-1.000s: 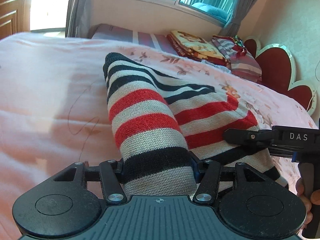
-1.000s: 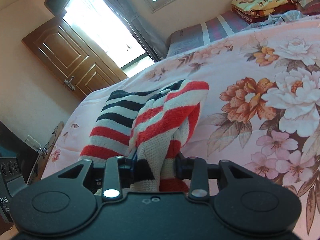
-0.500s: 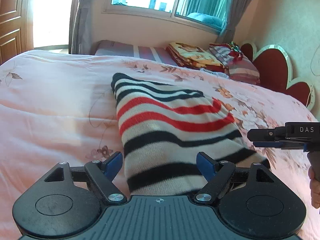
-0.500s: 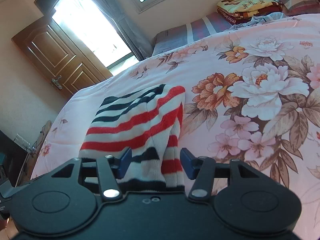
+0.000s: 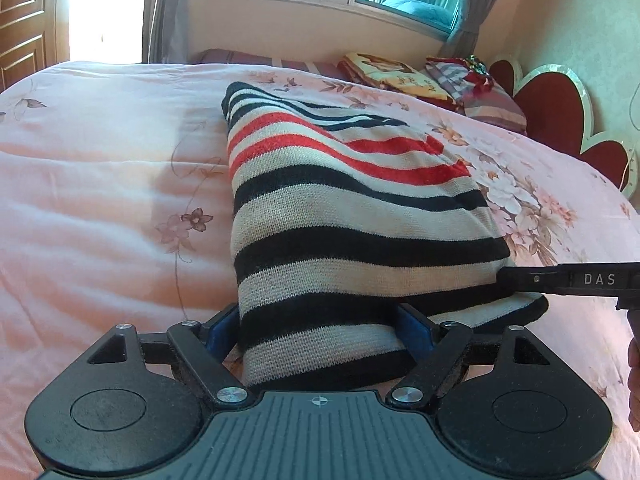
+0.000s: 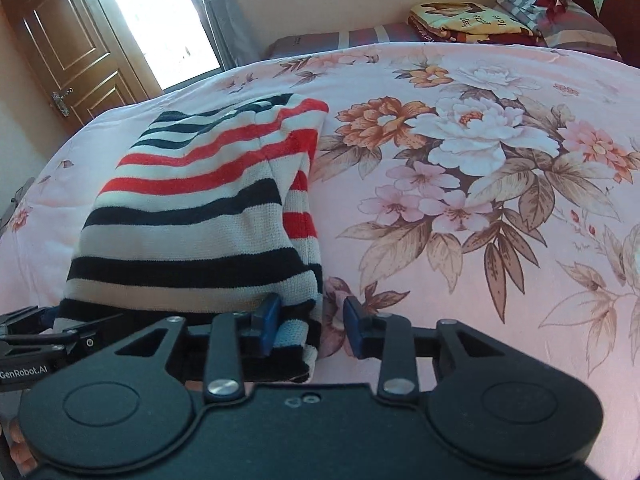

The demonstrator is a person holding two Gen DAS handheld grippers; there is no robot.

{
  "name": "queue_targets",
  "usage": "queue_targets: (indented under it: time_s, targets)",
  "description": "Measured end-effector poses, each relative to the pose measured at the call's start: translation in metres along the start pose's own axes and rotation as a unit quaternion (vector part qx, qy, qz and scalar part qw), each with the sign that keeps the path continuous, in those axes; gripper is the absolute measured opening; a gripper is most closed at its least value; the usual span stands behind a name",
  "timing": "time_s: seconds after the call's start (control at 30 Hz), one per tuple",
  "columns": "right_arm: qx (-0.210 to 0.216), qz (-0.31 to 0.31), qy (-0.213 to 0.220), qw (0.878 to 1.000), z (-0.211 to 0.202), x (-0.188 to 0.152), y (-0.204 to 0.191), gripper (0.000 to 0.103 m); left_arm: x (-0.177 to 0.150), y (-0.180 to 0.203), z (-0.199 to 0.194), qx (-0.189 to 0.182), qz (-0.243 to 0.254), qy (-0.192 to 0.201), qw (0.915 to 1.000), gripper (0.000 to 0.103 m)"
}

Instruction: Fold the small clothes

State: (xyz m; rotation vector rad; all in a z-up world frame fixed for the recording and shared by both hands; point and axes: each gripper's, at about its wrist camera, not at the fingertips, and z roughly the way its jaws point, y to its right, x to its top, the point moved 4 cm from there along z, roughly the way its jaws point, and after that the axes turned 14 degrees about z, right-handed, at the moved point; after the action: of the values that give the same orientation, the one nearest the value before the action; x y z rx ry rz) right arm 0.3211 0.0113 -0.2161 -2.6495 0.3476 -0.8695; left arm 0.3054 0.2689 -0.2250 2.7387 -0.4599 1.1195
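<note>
Striped knit sweater folded on floral bedspread, near hem hidden behind both tools, jaws wide.

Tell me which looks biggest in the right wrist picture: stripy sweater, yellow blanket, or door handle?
1. Stripy sweater, though it lies nearest the camera.
2. Yellow blanket, folded far back on the bed.
3. Door handle, tiny and far away.
</note>
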Motion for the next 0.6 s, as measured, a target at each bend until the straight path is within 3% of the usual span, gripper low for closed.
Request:
queue_targets:
  time_s: [0.13, 0.23, 0.37, 0.53, 0.6]
  targets:
    - [0.026, 0.017, 0.025, 0.999, -0.028, 0.0, -0.011, 0.033, 0.003, 0.003, -0.011, 0.004, -0.003, -0.003, 1.0, 0.083]
    - [0.019, 0.0, 0.046, 0.999, -0.036, -0.002, -0.024, 0.035, 0.002, 0.005, -0.008, 0.007, -0.008, -0.006, 0.9999, 0.087]
    - [-0.037, -0.01, 0.012, 0.999, -0.006, -0.015, -0.016, 0.035, -0.001, 0.01, 0.003, 0.017, -0.006, -0.018, 0.9997, 0.088]
    - [-0.023, 0.022, 0.022, 0.999, -0.015, -0.017, -0.013, 0.037, 0.002, 0.01, 0.009, 0.021, -0.019, -0.036, 0.9989, 0.103]
    - [-0.022, 0.016, 0.028, 0.999, -0.021, -0.016, -0.016, 0.038, 0.002, 0.012, 0.01, 0.02, -0.02, -0.046, 0.9985, 0.103]
